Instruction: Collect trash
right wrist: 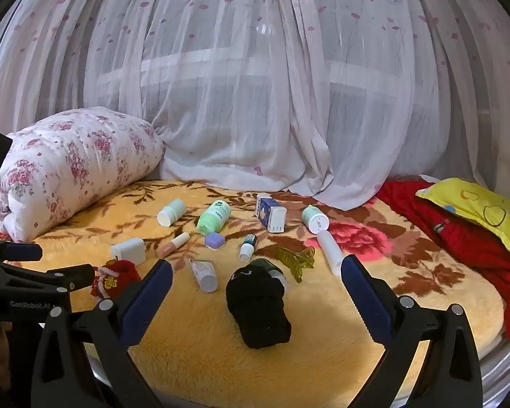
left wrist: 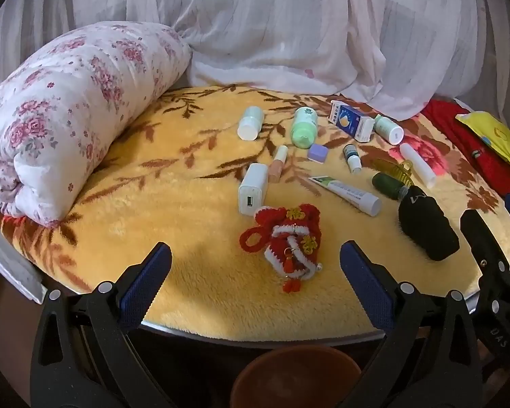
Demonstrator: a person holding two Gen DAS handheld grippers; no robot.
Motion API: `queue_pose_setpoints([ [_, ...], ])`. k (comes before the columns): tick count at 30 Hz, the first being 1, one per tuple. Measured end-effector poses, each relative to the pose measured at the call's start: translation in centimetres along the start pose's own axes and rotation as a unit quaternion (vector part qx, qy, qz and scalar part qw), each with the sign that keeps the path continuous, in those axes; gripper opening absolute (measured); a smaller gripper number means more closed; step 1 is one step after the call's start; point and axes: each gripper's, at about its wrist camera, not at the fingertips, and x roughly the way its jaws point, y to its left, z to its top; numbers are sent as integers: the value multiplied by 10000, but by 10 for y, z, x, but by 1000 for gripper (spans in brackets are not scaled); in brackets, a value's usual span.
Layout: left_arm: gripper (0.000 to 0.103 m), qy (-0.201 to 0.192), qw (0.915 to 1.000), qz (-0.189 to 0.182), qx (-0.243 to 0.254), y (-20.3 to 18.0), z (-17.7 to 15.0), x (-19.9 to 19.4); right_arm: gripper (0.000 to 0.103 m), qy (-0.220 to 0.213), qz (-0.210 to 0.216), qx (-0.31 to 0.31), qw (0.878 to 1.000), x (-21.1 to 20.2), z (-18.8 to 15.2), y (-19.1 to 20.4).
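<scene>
Small items lie scattered on a yellow blanket (left wrist: 193, 292): a red knitted pouch (left wrist: 285, 238), a white charger (left wrist: 252, 188), a toothpaste tube (left wrist: 346, 194), a green bottle (left wrist: 303, 127), a blue-white box (left wrist: 352, 120) and a rolled black cloth (right wrist: 258, 306). My left gripper (left wrist: 255, 255) hangs open over the bed's near edge, and the pouch lies just beyond its fingertips. My right gripper (right wrist: 257, 265) is open too, nothing between its pads, with the black cloth on the blanket ahead of it. A brown bin (left wrist: 295, 377) stands below the bed edge.
A rolled floral quilt (left wrist: 68, 112) fills the bed's left side. White netting (right wrist: 255, 102) hangs behind the items. A red blanket (right wrist: 459, 238) and yellow pillow (right wrist: 476, 210) lie at the right. In the right wrist view the left gripper (right wrist: 51, 265) shows at the left edge.
</scene>
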Motion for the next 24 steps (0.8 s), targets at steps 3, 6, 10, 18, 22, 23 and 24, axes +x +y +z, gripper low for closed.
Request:
queue_pose_setpoints([
  [3, 97, 5, 10000, 7, -1, 0, -1, 1, 98, 0, -4, 6, 10000, 0, 0, 0],
  [6, 97, 14, 10000, -3, -16, 0, -2, 1, 98, 27, 3, 36, 10000, -1, 0, 3],
  [10, 97, 25, 10000, -12, -12, 1, -3, 2, 98, 33, 18, 63, 10000, 1, 0, 0],
  [18, 97, 46, 10000, -13, -6, 2, -5, 3, 98, 29, 15, 63, 10000, 1, -1, 1],
  [22, 97, 68, 10000, 7, -16, -1, -6, 4, 98, 23, 11, 57, 10000, 1, -1, 1],
  [23, 97, 68, 10000, 10, -11, -1, -6, 4, 98, 27, 11, 53, 10000, 1, -1, 2],
  [24, 97, 70, 10000, 10, -8, -1, -6, 4, 98, 24, 10, 55, 10000, 1, -1, 2],
])
